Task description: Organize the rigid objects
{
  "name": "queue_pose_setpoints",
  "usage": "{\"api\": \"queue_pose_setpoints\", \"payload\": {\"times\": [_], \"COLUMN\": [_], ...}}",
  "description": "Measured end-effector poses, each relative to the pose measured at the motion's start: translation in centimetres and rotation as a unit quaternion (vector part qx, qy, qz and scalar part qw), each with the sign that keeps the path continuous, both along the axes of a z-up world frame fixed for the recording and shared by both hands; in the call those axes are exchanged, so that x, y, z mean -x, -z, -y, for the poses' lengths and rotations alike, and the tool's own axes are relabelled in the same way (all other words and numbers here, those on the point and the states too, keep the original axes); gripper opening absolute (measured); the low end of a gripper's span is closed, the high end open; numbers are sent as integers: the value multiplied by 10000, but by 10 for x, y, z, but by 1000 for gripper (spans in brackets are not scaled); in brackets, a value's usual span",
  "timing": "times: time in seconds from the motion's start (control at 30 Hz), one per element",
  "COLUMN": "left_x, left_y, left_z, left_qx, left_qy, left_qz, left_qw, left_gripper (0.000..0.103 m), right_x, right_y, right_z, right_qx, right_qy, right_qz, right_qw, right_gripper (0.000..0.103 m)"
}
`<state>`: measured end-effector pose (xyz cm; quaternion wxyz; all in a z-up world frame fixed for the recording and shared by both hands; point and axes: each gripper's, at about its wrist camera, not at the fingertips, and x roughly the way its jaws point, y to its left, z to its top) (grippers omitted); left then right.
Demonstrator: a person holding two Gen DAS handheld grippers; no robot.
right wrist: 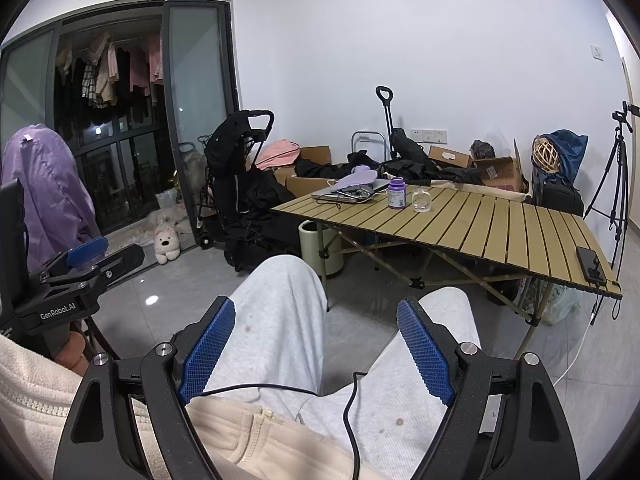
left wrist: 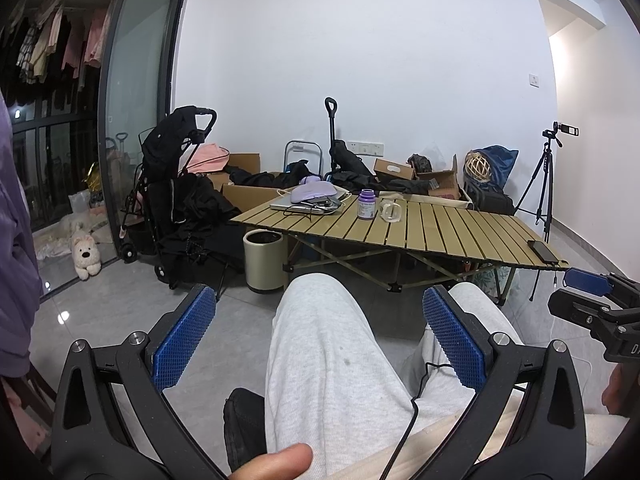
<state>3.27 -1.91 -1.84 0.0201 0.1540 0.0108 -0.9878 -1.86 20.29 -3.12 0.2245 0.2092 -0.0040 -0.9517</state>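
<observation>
Left gripper [left wrist: 318,336]: jaws wide apart, empty, over the lap.
Right gripper [right wrist: 316,344]: jaws likewise apart, empty.
Purple bottle [right wrist: 396,193]: far ahead on the surface [right wrist: 500,236].
Clear item [right wrist: 422,201]: just beside the bottle, possibly a glass cup.

White walls [right wrist: 440,40] are closing in the room over a glossy grey tiled floor [right wrist: 168,280] that is reflecting ceiling light. At ten o'clock a dark-framed glass sliding door [right wrist: 196,92] is standing open onto a night balcony where clothes [right wrist: 104,68] are hanging. A slatted folding counter [right wrist: 500,228] is standing at one o'clock, a cylindrical bin [right wrist: 316,248] sitting beneath its near corner. A black stroller [right wrist: 240,168] is waiting at eleven o'clock, cardboard boxes [right wrist: 496,170] are piling along the far wall, and a tripod [right wrist: 616,176] is standing at three o'clock.
</observation>
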Motion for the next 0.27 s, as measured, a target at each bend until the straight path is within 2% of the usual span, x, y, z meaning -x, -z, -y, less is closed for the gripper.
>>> {"api": "queue_pose_setpoints", "payload": {"times": [0.27], "left_x": [-2], "left_y": [0], "left_z": [1], "left_qx": [-10], "left_qy": [6], "left_qz": [6], "left_qw": [10000], "left_gripper": [103], "right_x": [0], "right_y": [0], "right_z": [0], "right_qx": [7], "right_qy": [1], "right_qz": [10], "right_qw": [10000], "right_gripper": [88]}}
